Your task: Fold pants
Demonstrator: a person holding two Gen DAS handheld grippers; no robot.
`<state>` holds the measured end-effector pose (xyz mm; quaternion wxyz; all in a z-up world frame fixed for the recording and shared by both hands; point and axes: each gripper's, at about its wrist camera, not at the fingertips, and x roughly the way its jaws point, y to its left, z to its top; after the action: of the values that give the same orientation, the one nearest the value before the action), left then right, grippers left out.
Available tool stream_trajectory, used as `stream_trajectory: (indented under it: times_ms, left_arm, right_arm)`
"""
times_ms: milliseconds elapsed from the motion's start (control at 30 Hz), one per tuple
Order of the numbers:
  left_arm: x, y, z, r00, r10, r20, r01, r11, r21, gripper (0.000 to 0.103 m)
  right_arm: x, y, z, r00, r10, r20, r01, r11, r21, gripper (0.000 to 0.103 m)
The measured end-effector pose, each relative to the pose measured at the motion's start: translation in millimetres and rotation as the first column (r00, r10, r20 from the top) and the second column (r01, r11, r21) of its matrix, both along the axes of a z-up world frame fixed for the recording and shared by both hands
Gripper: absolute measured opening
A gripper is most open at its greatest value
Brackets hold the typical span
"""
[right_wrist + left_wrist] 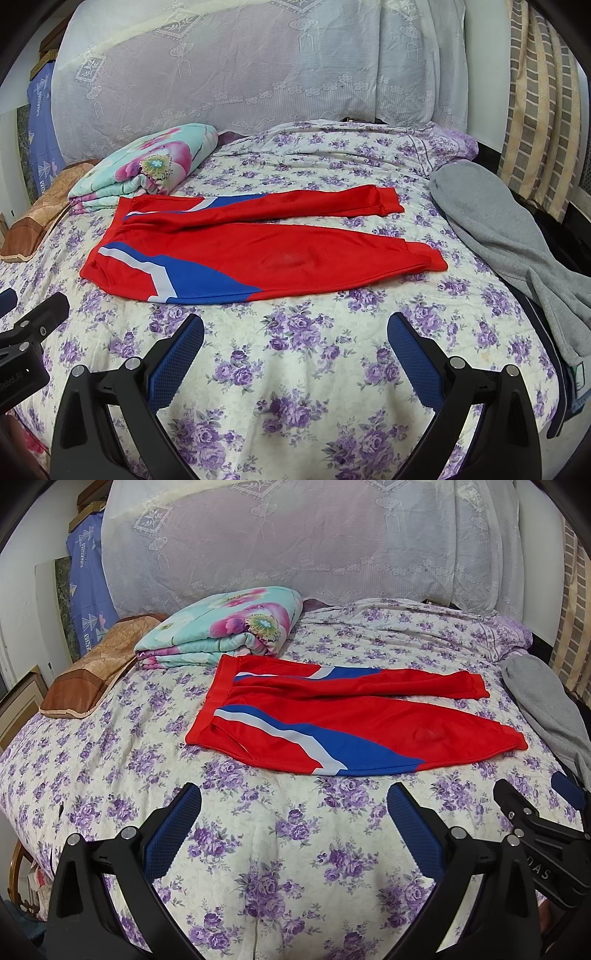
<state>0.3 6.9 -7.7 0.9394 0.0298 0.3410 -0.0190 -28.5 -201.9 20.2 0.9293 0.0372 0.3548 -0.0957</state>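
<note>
Red pants (369, 720) with blue and white side stripes lie spread flat on the bed, waistband to the left, both legs stretched to the right; the same pants (295, 251) fill the middle of the right wrist view. My left gripper (293, 797) hovers open over the bedspread, just short of the pants' near edge. My right gripper (295, 321) is open too, nothing between its blue pads, near the same edge. The right gripper (539, 786) also shows at the right of the left wrist view, and the left gripper (33, 314) at the left of the right wrist view.
The bed wears a purple-flowered cover (258, 849). A folded floral quilt (229, 627) and a brown pillow (92, 675) sit at the back left. Grey clothing (517, 240) drapes over the bed's right edge. A lace-covered headboard (295, 535) stands behind.
</note>
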Motion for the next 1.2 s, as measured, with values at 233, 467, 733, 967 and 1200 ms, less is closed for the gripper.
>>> stream_trajectory:
  times_ms: [233, 467, 733, 967, 1200]
  left_arm:
    - [0.3, 1.7, -3.1, 1.000, 0.002, -0.007, -0.002, 1.000, -0.002, 0.098]
    - [18.7, 8.0, -18.3, 0.995, -0.043, -0.094, 0.037, 0.997, -0.065, 0.098]
    - [137.3, 68.5, -84.8, 0.932, -0.012, -0.362, -0.108, 0.945, -0.309, 0.098]
    - [198.6, 97.5, -114.6, 0.885, 0.062, -0.462, -0.248, 0.902, -0.352, 0.064]
    - [222.6, 123.7, -119.0, 0.892, 0.097, -0.442, -0.295, 0.866, -0.404, 0.008]
  right_arm:
    - [1.1, 3.2, -4.2, 1.000, 0.002, -0.003, -0.002, 1.000, 0.001, 0.100]
    - [5.0, 4.2, -13.2, 1.000, 0.002, -0.020, -0.002, 1.000, 0.017, 0.100]
    - [5.1, -14.1, -25.6, 0.998, -0.015, -0.055, 0.019, 0.998, 0.062, 0.100]
    - [3.6, -29.9, -26.3, 0.997, -0.050, -0.062, 0.054, 0.996, 0.066, 0.100]
    - [0.2, -60.4, -23.1, 0.994, -0.070, -0.083, 0.079, 0.992, 0.103, 0.100]
